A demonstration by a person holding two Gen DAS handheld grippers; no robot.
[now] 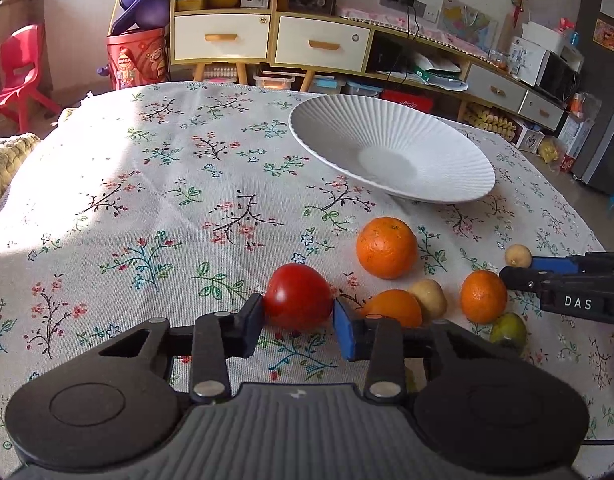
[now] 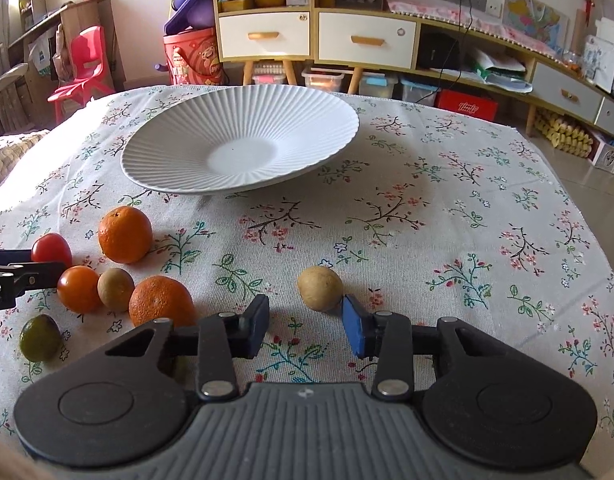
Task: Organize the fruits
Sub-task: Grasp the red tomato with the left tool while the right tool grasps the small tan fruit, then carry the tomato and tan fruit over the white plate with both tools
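A white ribbed plate (image 1: 391,152) (image 2: 243,140) stands empty on the floral tablecloth. My left gripper (image 1: 298,312) is open with a red tomato (image 1: 298,296) (image 2: 51,249) between its fingertips, both pads at its sides. A large orange (image 1: 386,247) (image 2: 125,234), two smaller oranges (image 1: 483,296) (image 1: 393,307), a tan fruit (image 1: 429,298) and a green fruit (image 1: 507,330) (image 2: 39,338) lie to its right. My right gripper (image 2: 305,316) is open just short of a small tan fruit (image 2: 320,288) (image 1: 518,256).
The table's far edge runs behind the plate. Beyond it stand cabinets with drawers (image 2: 315,36), a red bucket (image 2: 193,56) and a red chair (image 2: 85,64). Sunlight falls on the cloth's left side (image 1: 67,184).
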